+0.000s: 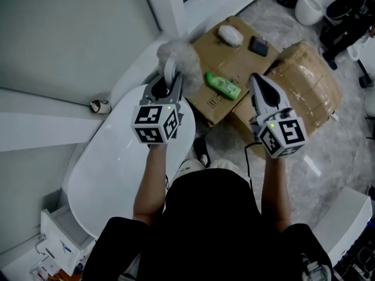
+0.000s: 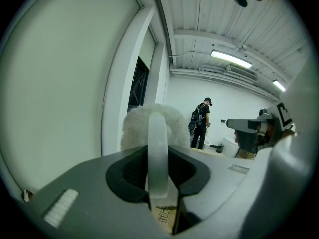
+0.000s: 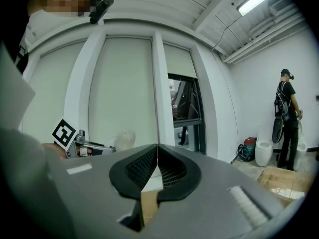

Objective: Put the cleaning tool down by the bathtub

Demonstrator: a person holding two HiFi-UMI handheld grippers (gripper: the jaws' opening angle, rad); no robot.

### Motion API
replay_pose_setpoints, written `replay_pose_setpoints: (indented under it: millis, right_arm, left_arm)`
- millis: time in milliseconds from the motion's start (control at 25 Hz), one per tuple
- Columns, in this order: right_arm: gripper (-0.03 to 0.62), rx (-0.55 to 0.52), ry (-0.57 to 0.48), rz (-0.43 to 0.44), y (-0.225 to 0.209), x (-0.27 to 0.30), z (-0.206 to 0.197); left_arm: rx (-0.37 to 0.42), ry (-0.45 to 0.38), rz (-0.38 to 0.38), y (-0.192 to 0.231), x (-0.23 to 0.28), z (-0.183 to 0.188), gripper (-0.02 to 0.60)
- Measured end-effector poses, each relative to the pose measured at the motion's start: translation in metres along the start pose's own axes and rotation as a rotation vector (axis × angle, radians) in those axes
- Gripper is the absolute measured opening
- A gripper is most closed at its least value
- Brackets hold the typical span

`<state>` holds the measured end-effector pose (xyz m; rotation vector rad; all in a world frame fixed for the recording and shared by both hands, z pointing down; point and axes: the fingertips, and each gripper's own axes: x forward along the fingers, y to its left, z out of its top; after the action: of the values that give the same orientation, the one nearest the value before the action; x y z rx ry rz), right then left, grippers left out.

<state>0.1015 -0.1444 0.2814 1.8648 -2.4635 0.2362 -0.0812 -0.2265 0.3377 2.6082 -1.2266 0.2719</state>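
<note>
The cleaning tool has a translucent white loop handle (image 1: 170,70) and a fluffy white head (image 1: 183,56). My left gripper (image 1: 170,82) is shut on that handle, holding the tool over the far end of the white bathtub (image 1: 111,180), near its rim. In the left gripper view the handle (image 2: 157,153) stands upright between the jaws, with the fluffy head (image 2: 142,126) behind it. My right gripper (image 1: 258,82) hovers over the cardboard boxes with its jaws pressed together and nothing in them; its own view shows the gripper (image 3: 157,164) closed.
Two cardboard boxes (image 1: 234,60) (image 1: 307,84) lie on the floor beside the tub, carrying a green bottle (image 1: 222,85), a white puff (image 1: 230,35) and a dark pad (image 1: 258,45). A small round object (image 1: 101,106) sits at the tub's left edge. A person (image 3: 286,118) stands far off.
</note>
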Motion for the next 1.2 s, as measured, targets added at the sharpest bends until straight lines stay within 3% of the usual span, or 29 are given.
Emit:
replay_pose_setpoints:
  millis: [480,1200]
  right_arm:
    - [0.009,0.041,0.078,0.009,0.0,0.033,-0.026]
    - [0.009,0.085,0.212,0.164,-0.067,0.128,-0.069]
  left_arm:
    - [-0.05,0.088,0.022,0.033,0.04,-0.032,0.086]
    - [-0.135,0.262,0.136,0.063,0.141,-0.105,0.086]
